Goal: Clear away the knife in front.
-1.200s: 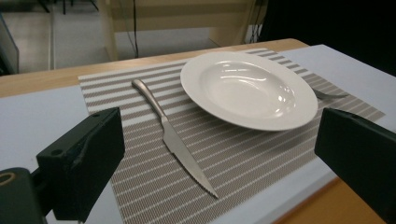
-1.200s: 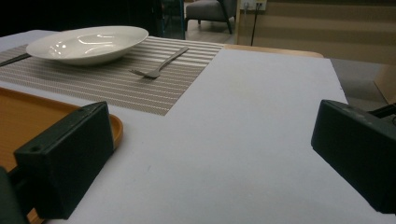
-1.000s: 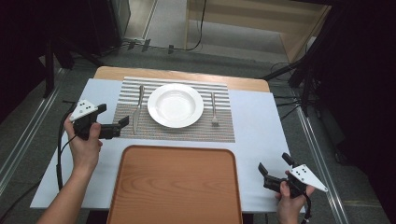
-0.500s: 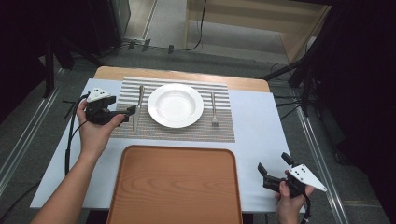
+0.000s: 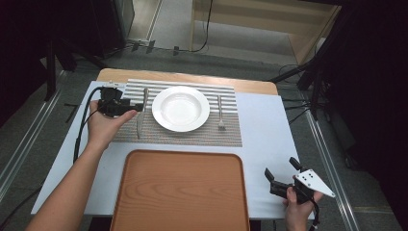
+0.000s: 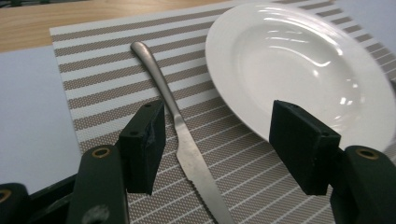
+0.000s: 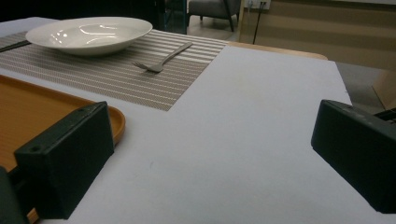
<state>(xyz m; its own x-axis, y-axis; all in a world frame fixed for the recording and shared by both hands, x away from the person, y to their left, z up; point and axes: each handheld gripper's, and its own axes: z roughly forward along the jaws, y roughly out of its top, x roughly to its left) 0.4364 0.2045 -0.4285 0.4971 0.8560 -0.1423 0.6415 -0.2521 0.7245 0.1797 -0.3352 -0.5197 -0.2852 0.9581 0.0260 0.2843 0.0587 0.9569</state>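
1. The slim silver metal table knife (image 6: 184, 135) is seen lying flat on the brown-and-white striped woven placemat (image 5: 192, 134), just to the left of the round white ceramic plate (image 5: 181, 108), apart from its rim, handle end pointing away from the person.
2. The left gripper (image 5: 132, 109) is held low over the knife with jaws spread; in the left gripper view the blade lies between them, nearer one jaw. Nothing is gripped.
3. The step in hand is judged to be a pick-up of the knife. The jaws are best centred across the neck where handle meets blade, lowered until the pads reach the mat, then closed across the narrow width.
4. Care is advised to keep the jaw on the plate's side off the plate rim.
5. The silver metal fork (image 5: 221, 113) lies right of the plate.
6. The rectangular orange-brown wooden tray (image 5: 183, 192) sits nearer the person than the plate, empty.
7. The right gripper (image 5: 284, 178) is held right of the tray, jaws spread, empty.
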